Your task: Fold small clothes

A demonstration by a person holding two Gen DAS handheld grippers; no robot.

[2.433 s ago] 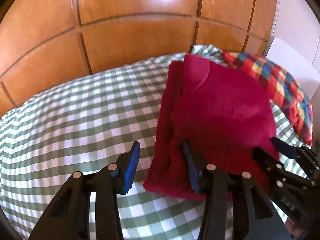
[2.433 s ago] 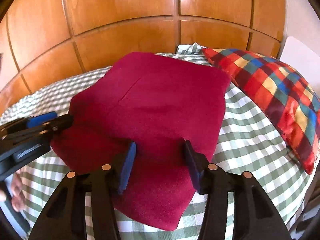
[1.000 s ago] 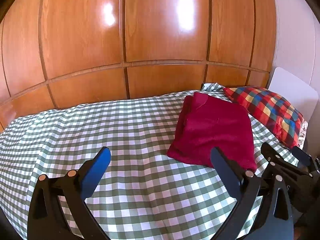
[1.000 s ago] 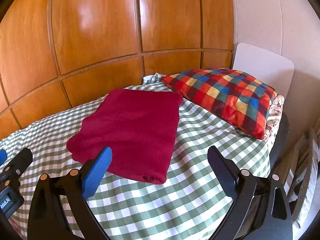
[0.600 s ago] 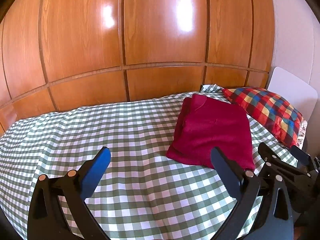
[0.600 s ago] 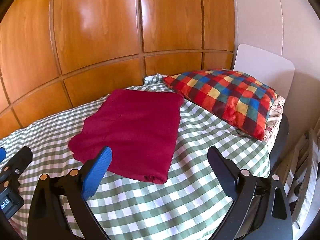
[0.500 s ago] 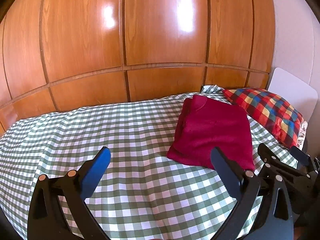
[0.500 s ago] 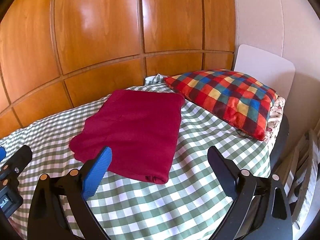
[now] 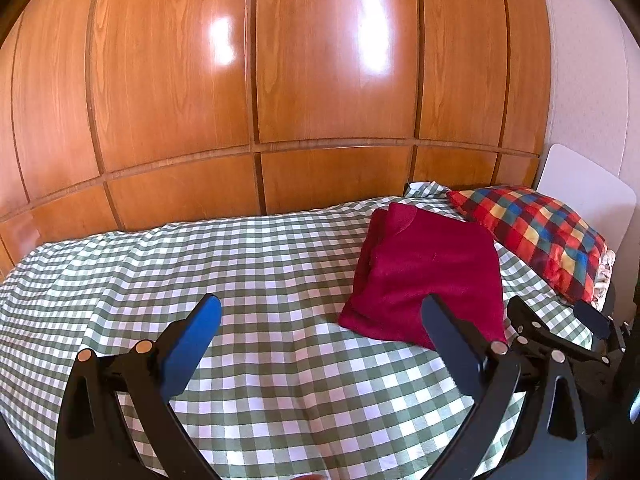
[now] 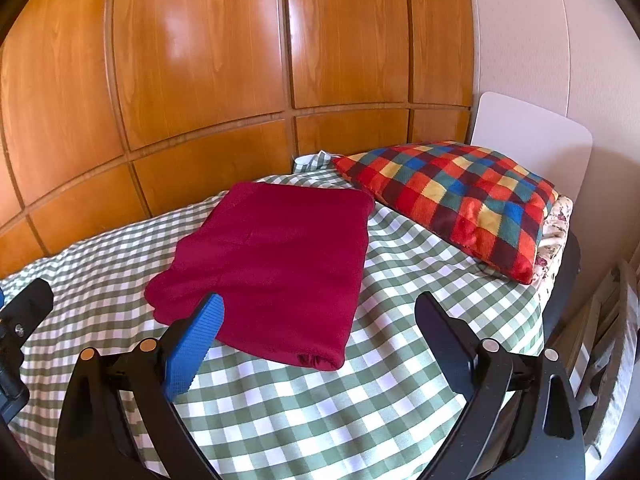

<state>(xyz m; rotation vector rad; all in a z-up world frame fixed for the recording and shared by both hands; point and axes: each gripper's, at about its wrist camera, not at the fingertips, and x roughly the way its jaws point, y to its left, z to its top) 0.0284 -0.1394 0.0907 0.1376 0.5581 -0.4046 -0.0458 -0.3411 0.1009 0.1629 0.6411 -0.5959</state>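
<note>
A folded dark red garment [image 9: 428, 272] lies flat on the green-and-white checked bedspread [image 9: 240, 264], right of centre in the left wrist view. In the right wrist view the garment [image 10: 276, 256] lies ahead and left of centre. My left gripper [image 9: 320, 320] is open and empty, held above the bedspread, short of the garment. My right gripper [image 10: 318, 316] is open and empty, just short of the garment's near edge. The right gripper also shows at the lower right of the left wrist view [image 9: 560, 340].
A multicoloured checked pillow [image 10: 460, 196] lies right of the garment against a white board [image 10: 532, 140]. A wooden panelled wall [image 9: 280, 80] runs behind the bed. The bed's edge and a pale chair-like frame [image 10: 612, 320] are at the far right.
Both grippers opened wide, let go of the garment and pulled back and up from it. In the last half second nothing has visibly moved.
</note>
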